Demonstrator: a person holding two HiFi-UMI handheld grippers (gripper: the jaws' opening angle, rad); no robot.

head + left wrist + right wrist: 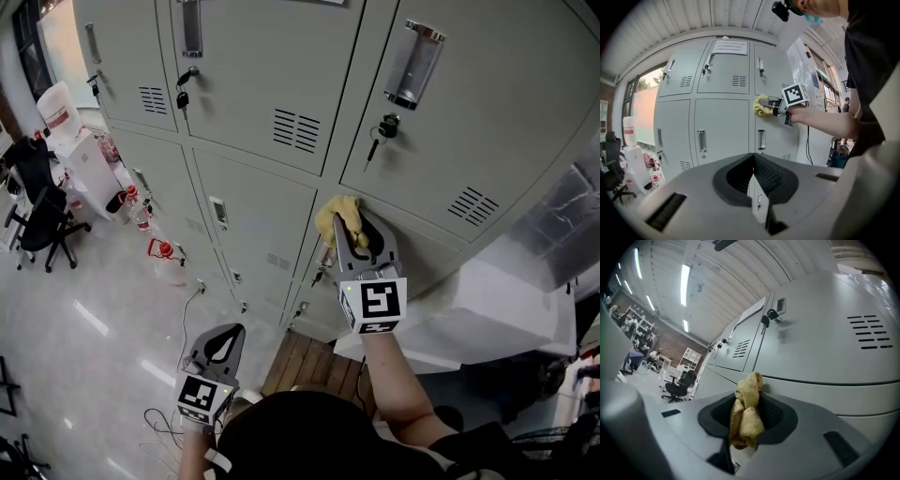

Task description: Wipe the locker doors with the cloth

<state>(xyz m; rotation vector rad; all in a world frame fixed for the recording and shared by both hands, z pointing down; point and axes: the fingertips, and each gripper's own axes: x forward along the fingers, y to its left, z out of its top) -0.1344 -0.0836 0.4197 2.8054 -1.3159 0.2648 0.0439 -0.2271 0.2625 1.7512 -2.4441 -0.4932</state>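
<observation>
Nearest the head camera, the left gripper (226, 334) hangs low by the person's side, well apart from the lockers, its jaws pressed together with nothing between them. Higher up, the right gripper (360, 223) is clenched on a bunched yellow cloth (338, 219). The cloth touches the grey locker doors (487, 122) at the seam where the upper right door meets the one below it, under the key (380, 134) hanging in that upper door's lock. In the right gripper view the cloth sticks out past the jaw tips and meets the metal just at that dark seam. I'd judge that wiping is under way on the right-hand column. The doors show no streaks, damp patches or dirt, though, so nothing tells which of them have been done. The middle and left columns, and most of the upper right door, may well be left to cover, but how much truly remains cannot be read off.
</observation>
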